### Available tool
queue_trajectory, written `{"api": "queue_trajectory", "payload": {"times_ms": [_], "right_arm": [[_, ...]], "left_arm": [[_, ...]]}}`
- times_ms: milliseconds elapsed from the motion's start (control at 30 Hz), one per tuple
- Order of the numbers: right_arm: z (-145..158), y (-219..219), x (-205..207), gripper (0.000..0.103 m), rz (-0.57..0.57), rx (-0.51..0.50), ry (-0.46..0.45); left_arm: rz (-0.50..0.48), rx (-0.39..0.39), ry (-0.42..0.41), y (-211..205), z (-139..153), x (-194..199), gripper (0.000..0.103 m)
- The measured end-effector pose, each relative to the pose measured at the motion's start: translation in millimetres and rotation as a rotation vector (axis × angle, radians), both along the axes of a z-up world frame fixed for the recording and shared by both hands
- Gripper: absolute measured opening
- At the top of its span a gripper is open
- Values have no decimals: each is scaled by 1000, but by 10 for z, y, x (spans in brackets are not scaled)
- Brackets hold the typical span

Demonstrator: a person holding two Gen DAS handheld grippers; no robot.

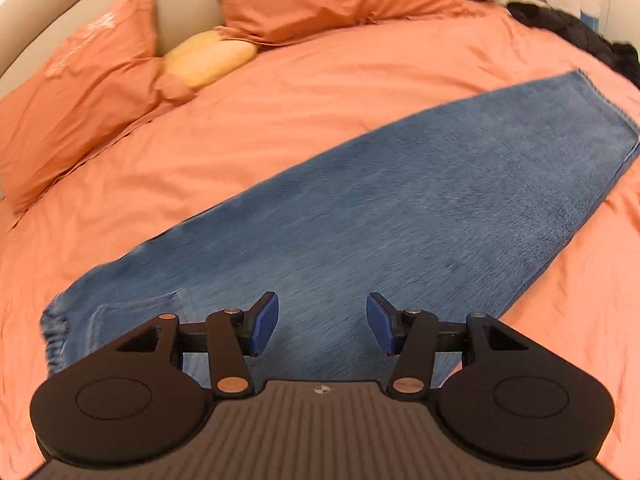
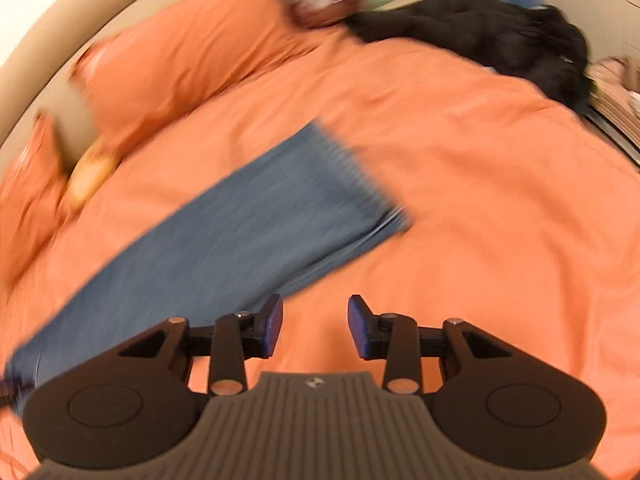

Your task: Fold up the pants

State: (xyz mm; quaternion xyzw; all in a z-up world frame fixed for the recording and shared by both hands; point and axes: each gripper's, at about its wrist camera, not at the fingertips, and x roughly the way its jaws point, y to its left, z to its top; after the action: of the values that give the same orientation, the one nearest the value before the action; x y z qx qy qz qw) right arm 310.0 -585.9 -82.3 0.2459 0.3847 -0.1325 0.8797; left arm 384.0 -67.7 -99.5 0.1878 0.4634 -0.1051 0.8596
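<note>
From the left wrist view, the left gripper (image 1: 322, 322) hangs low over the pants (image 1: 360, 216), its jaws spread apart with nothing between the blue pads (image 1: 264, 326). The jeans look already doubled leg on leg, lying flat on the orange duvet (image 1: 280, 92) as one long strip: the elastic waistband (image 1: 56, 336) sits down at 8 o'clock, the hem (image 1: 600, 104) runs out toward 2 o'clock. Two orange pillows (image 1: 80, 92) rest at 10 and 12 o'clock, with a yellow cushion (image 1: 208, 60) tucked between them, and a dark garment (image 1: 576, 36) lies at 1 o'clock.

The right wrist view is smeared by motion. The right gripper (image 2: 315, 328) is likewise released and empty, above bare duvet (image 2: 460, 200) just beside the trouser strip (image 2: 224, 240). The hem (image 2: 360, 176) lies ahead near 12 o'clock; the waist trails off at 8 o'clock. The black garment (image 2: 500, 36) sits at 1 o'clock.

I'd say the lengthwise fold is done and the crosswise fold is not yet begun. Next, each gripper likely needs to pinch a corner at one end, lift both layers together, and carry them evenly over the other end.
</note>
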Motion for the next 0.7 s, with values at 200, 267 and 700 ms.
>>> {"api": "queue_trajectory", "payload": {"times_ms": [200,267,700], "right_arm": [[-289,-530,506,34,-61,137,-18],[-418,-586,673,34,-72,169,0],[-457,-777,690,6,-73,245,-69]], "left_arm": [[-25,19,13,-371,-170,284,61],[-18,14,27,-489,-205,380,61],[-46,-8,52,-1054,-425,777,61]]}}
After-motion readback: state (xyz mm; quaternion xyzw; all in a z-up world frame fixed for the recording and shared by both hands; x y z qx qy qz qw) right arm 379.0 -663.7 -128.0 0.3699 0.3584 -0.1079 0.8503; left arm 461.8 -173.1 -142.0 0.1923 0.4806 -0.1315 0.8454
